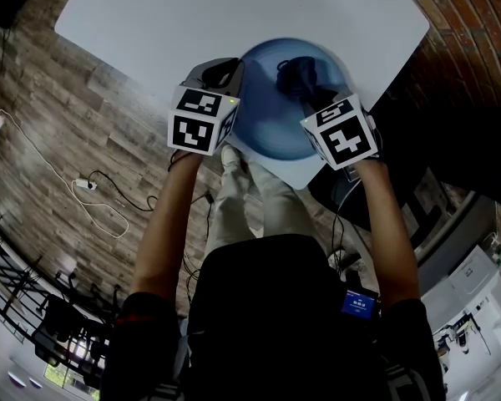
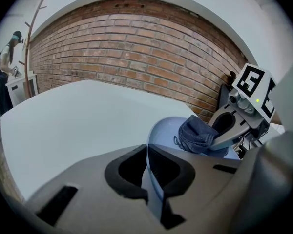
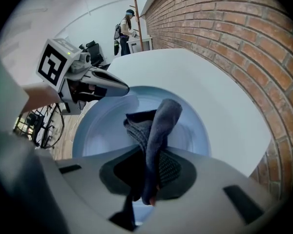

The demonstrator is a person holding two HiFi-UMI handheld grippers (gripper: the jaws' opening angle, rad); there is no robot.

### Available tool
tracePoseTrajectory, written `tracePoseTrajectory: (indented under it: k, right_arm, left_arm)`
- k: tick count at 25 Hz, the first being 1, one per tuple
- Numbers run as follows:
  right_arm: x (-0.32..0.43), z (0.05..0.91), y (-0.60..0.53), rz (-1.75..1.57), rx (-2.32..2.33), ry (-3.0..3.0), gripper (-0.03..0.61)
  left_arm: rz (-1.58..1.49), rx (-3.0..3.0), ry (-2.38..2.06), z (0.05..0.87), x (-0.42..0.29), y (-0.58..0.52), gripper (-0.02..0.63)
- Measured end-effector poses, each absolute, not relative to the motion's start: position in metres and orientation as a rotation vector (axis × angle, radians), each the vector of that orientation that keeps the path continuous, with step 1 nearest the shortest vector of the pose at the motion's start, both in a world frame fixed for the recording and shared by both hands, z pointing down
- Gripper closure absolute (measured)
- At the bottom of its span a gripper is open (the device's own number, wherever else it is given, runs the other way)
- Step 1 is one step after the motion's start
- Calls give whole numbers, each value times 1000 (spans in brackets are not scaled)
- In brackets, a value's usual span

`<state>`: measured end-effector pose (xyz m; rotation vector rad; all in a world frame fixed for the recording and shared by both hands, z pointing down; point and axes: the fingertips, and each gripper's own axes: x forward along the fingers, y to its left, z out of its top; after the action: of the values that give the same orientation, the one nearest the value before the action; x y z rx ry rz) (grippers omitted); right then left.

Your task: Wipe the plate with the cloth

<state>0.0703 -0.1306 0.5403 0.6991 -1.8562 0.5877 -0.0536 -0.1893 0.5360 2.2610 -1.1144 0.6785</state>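
A pale blue plate lies at the near edge of the white table. My left gripper is shut on the plate's left rim, which runs edge-on between the jaws. My right gripper is shut on a dark blue cloth. The cloth sticks up folded from the jaws and rests on the plate's inner surface. From the left gripper view the cloth is bunched on the plate's far side against the right gripper.
A brick wall runs along the table's far and right sides. Wooden floor with white cables lies to the left. A person stands far off by a white cabinet. My legs are under the table's near edge.
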Motion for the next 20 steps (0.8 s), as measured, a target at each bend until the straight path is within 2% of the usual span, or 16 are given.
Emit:
tracePoseTrajectory:
  k: [20]
  right_arm:
    - [60,540,-84,572,531,-1815,517]
  left_arm:
    - [675,2258,-1115,536,-53,-189,586]
